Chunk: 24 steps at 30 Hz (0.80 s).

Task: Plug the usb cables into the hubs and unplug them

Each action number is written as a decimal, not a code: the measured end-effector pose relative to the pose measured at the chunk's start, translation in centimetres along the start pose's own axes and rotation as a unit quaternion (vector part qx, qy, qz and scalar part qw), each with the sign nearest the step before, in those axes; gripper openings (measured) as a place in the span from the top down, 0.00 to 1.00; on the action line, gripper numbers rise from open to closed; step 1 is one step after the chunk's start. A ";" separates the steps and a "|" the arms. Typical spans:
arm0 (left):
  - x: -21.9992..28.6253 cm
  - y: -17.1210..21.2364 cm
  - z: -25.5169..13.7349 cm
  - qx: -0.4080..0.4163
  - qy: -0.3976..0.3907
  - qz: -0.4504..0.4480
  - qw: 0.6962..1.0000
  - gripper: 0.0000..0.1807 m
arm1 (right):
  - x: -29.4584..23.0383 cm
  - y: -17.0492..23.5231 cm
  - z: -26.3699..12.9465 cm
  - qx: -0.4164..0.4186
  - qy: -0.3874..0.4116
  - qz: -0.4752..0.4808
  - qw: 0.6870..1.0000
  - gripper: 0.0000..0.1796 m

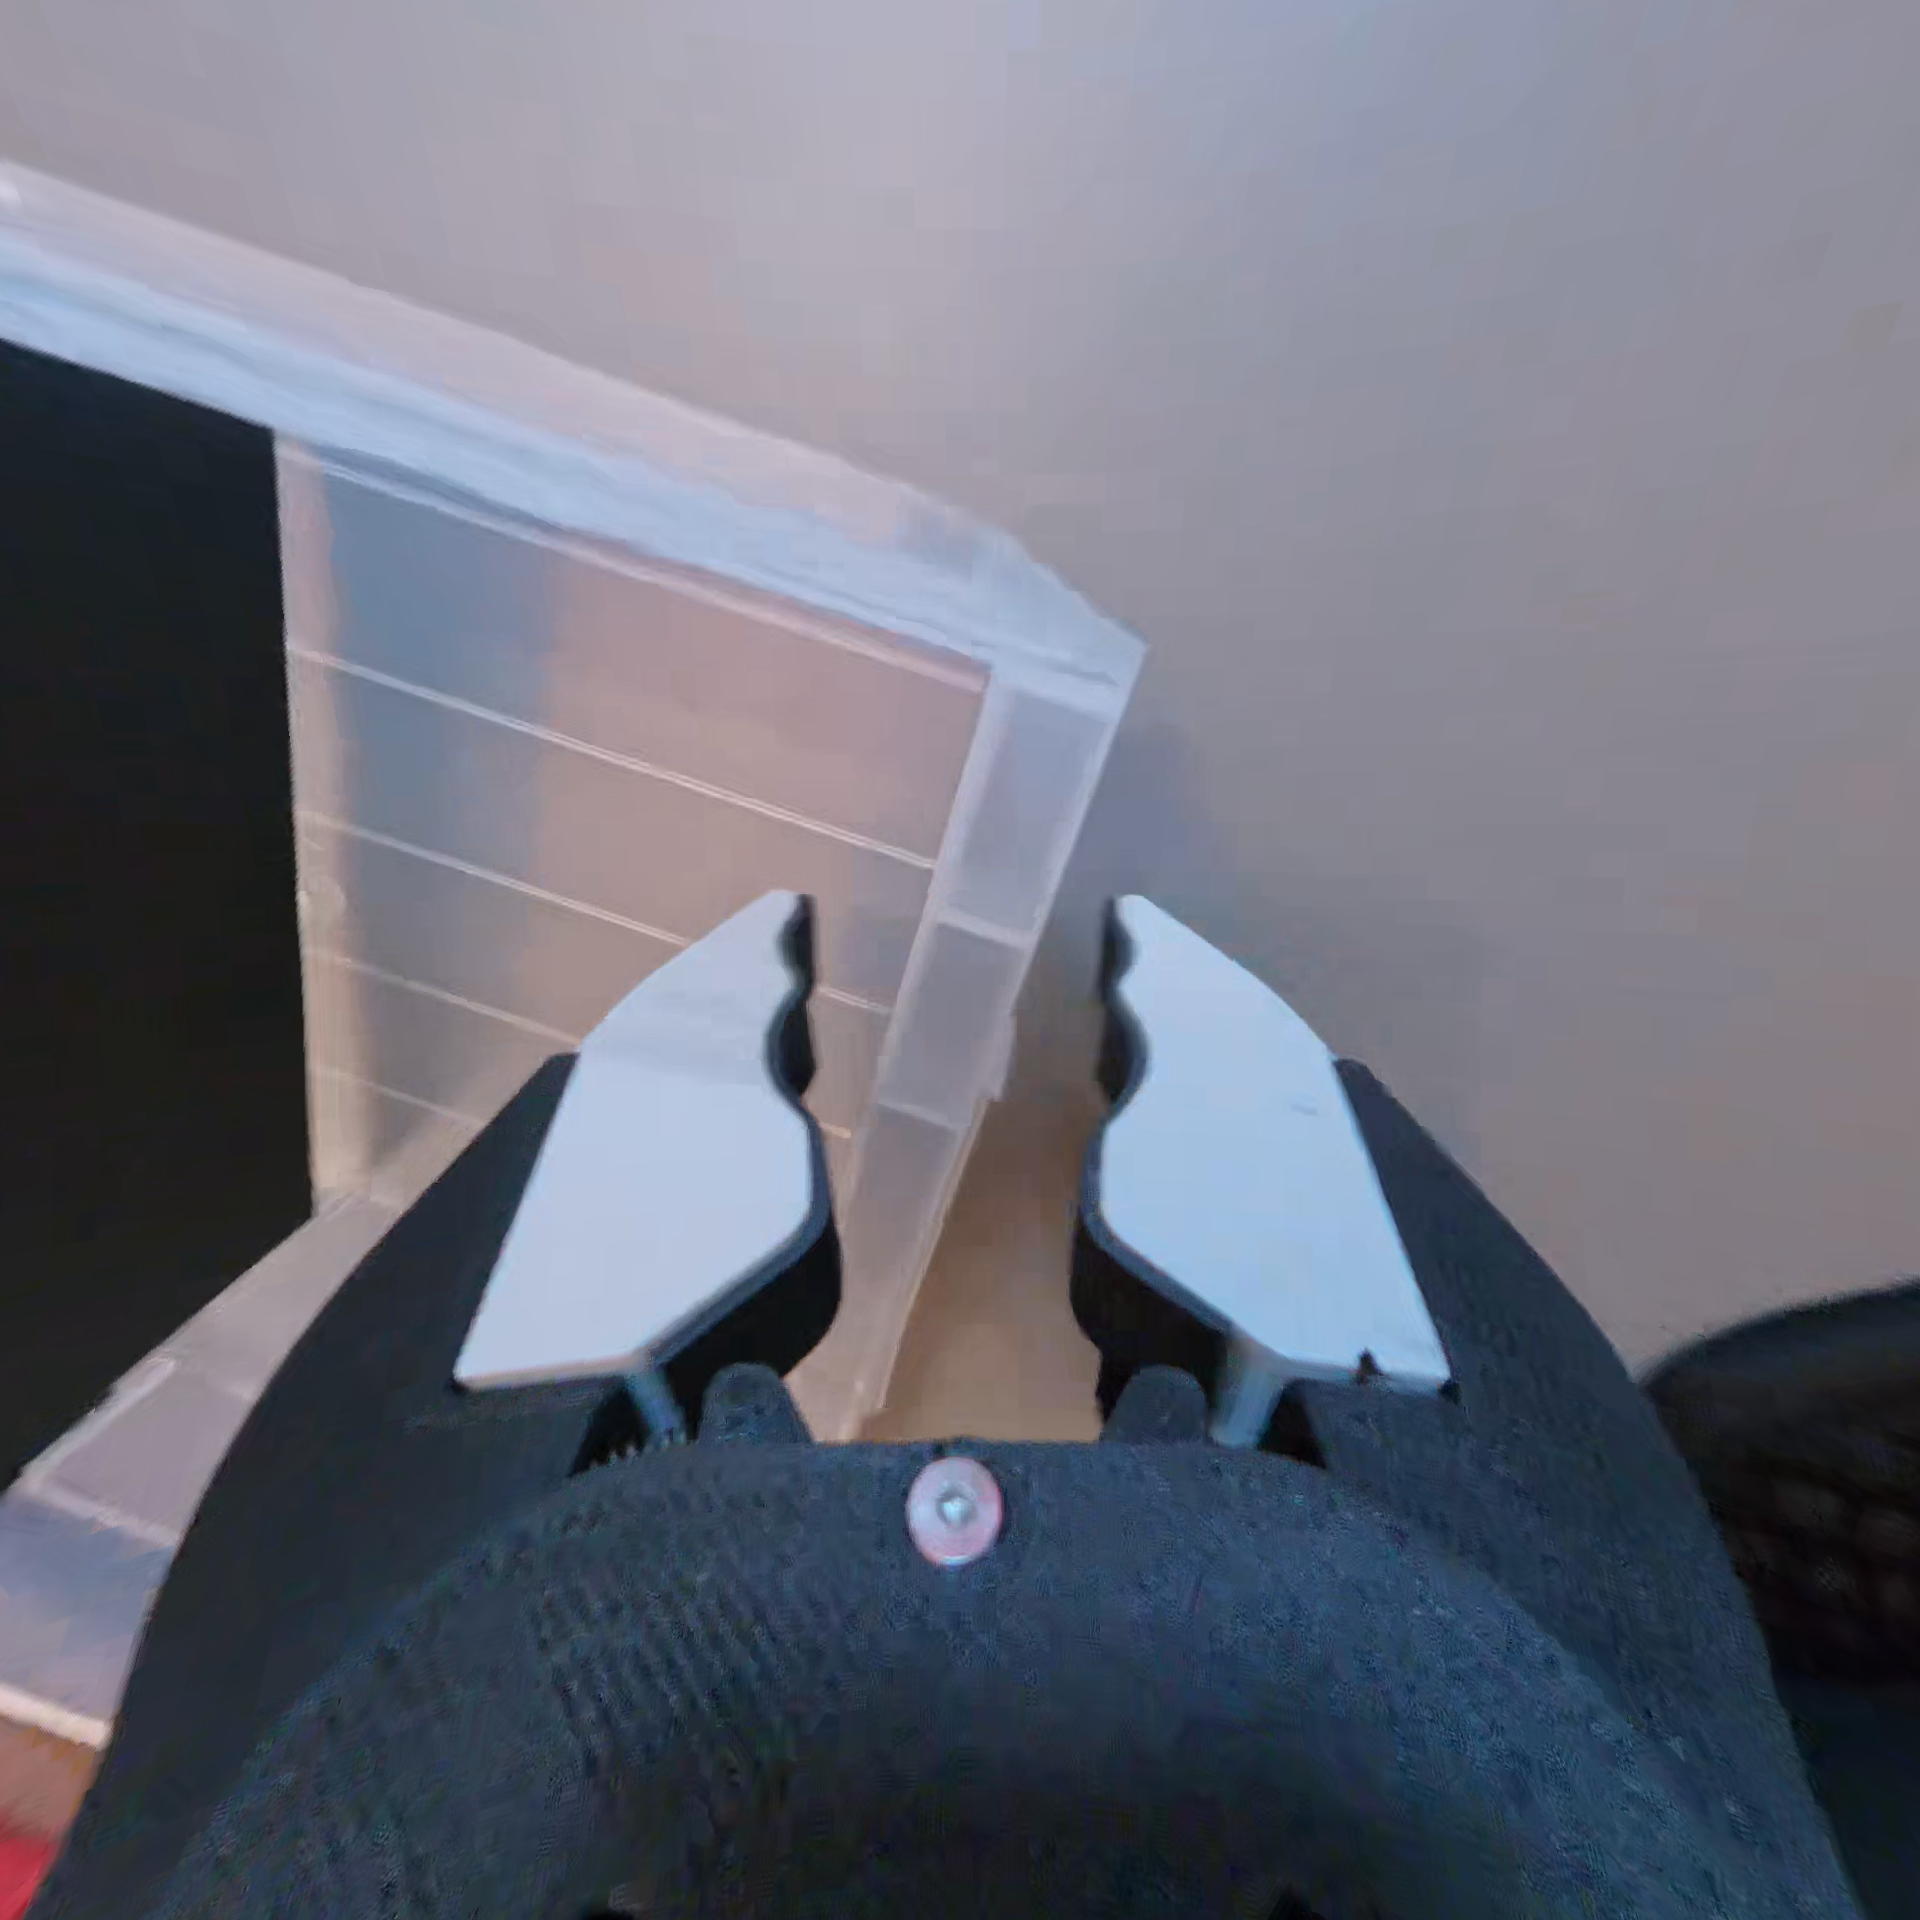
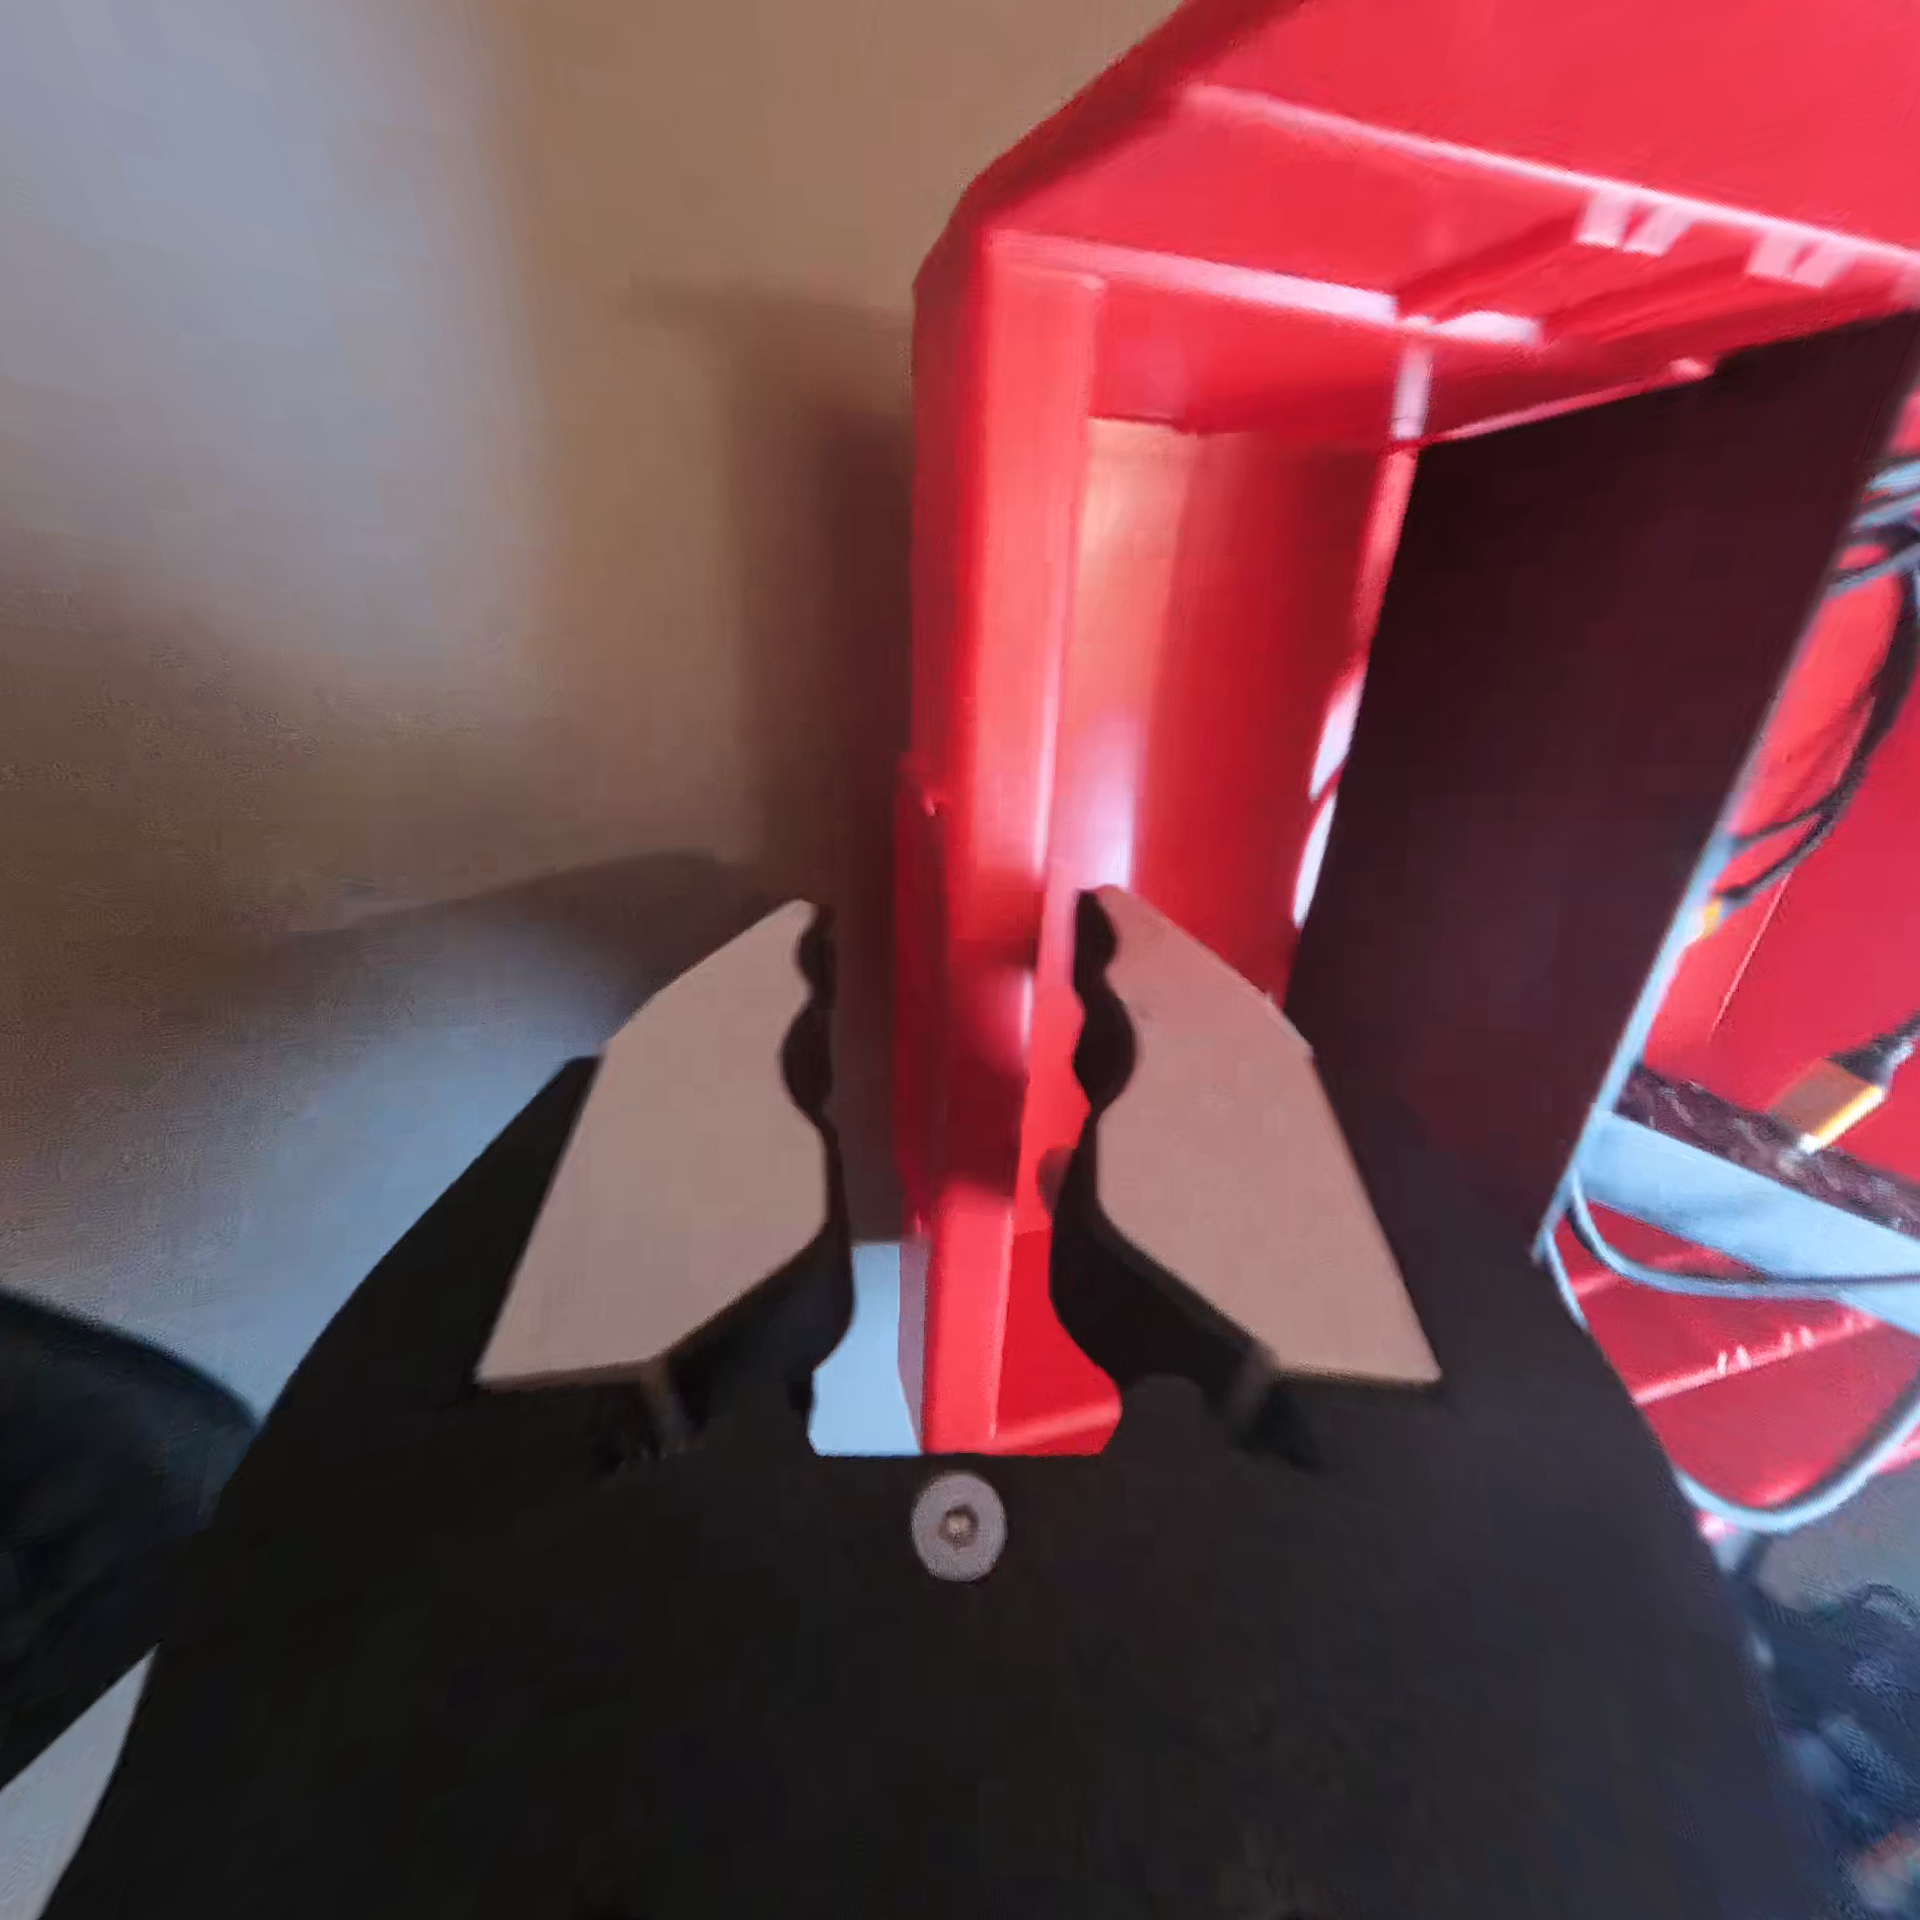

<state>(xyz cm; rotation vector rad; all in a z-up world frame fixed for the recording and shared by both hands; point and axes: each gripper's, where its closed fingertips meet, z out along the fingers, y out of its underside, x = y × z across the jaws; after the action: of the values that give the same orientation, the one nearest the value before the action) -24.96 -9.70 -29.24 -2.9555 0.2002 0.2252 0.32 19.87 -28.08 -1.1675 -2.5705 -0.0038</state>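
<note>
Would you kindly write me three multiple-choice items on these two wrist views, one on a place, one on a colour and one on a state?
1. Where do the cables lie?
A. inside the red bin, at the right of the right wrist view
B. between the left tongs
C. on top of the clear bin

2. What colour is the bin ahead of the left tongs?
A. red
B. clear, see-through
C. green

3. How are the right tongs?
A. shut on a cable
B. shut on the bin's wall
C. open, holding nothing

Answers:
1 A: the cables hang within the red bin, right of its dark panel.
2 B: the clear bin lets its ribbed wall show through.
3 C: a gap shows between the fingers, with the bin's edge behind it, ungripped.
</note>
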 end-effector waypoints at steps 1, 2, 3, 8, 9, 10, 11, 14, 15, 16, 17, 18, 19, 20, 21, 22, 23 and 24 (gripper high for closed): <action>-0.2 0.1 0.8 -0.015 -0.017 0.025 0.999 0.81 | 0.0 -0.3 0.7 -0.004 0.020 -0.017 1.000 0.82; 0.0 -0.7 1.1 -0.002 -0.024 0.056 0.998 0.85 | 0.3 -0.5 0.8 -0.011 0.048 -0.039 0.998 0.84; 0.0 -1.7 1.1 0.014 -0.040 0.074 0.996 0.86 | 0.0 -0.8 0.7 -0.015 0.061 -0.054 0.997 0.84; 2.6 -7.6 1.4 0.058 -0.077 0.152 0.984 0.85 | -6.2 -3.9 -0.8 0.032 0.050 -0.107 0.992 0.83; 3.2 -9.2 1.2 0.077 -0.092 0.171 0.978 0.85 | -7.9 -4.5 -1.2 0.038 0.052 -0.122 0.990 0.82; 4.0 -10.4 1.2 0.087 -0.095 0.185 0.974 0.84 | -9.5 -5.1 -1.8 0.045 0.057 -0.139 0.988 0.82; 4.8 -11.6 1.2 0.101 -0.096 0.204 0.969 0.84 | -11.2 -5.6 -2.4 0.054 0.063 -0.158 0.984 0.81; 6.7 -14.3 0.6 0.147 -0.117 0.274 0.943 0.84 | -16.9 -7.6 -5.4 0.126 0.037 -0.167 0.977 0.77; 7.3 -15.0 0.2 0.169 -0.124 0.293 0.933 0.83 | -18.8 -8.1 -6.5 0.154 0.014 -0.155 0.976 0.74; 7.7 -15.3 -0.2 0.184 -0.129 0.301 0.927 0.83 | -20.7 -8.4 -7.8 0.187 -0.014 -0.147 0.971 0.74; 7.9 -15.2 -0.7 0.186 -0.130 0.305 0.925 0.81 | -22.5 -8.7 -9.2 0.231 -0.045 -0.135 0.963 0.74; 7.8 -15.0 -1.2 0.187 -0.137 0.300 0.925 0.78 | -23.9 -9.0 -10.8 0.275 -0.076 -0.115 0.952 0.75; 7.9 -14.8 -1.9 0.197 -0.138 0.290 0.926 0.77 | -25.1 -9.0 -12.3 0.314 -0.107 -0.091 0.939 0.75; 8.0 -14.7 -2.9 0.219 -0.137 0.274 0.926 0.79 | -25.7 -8.9 -13.7 0.348 -0.127 -0.066 0.927 0.76; 8.2 -14.8 -4.2 0.254 -0.138 0.256 0.923 0.80 | -25.8 -8.6 -14.9 0.376 -0.129 -0.043 0.916 0.76; 8.6 -14.8 -5.7 0.290 -0.129 0.233 0.919 0.82 | -25.2 -8.1 -15.9 0.399 -0.114 -0.019 0.910 0.77; 9.3 -14.6 -7.0 0.324 -0.109 0.210 0.916 0.81 | -24.1 -7.3 -16.7 0.417 -0.085 0.010 0.905 0.77; 10.4 -14.4 -8.2 0.359 -0.081 0.185 0.911 0.80 | -22.7 -6.3 -17.3 0.431 -0.050 0.044 0.900 0.78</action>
<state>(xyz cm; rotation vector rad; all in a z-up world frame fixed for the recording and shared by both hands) -11.58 1.60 -20.61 -2.1355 0.6630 0.3534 14.55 -3.28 -17.31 -0.9121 -2.1509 1.1129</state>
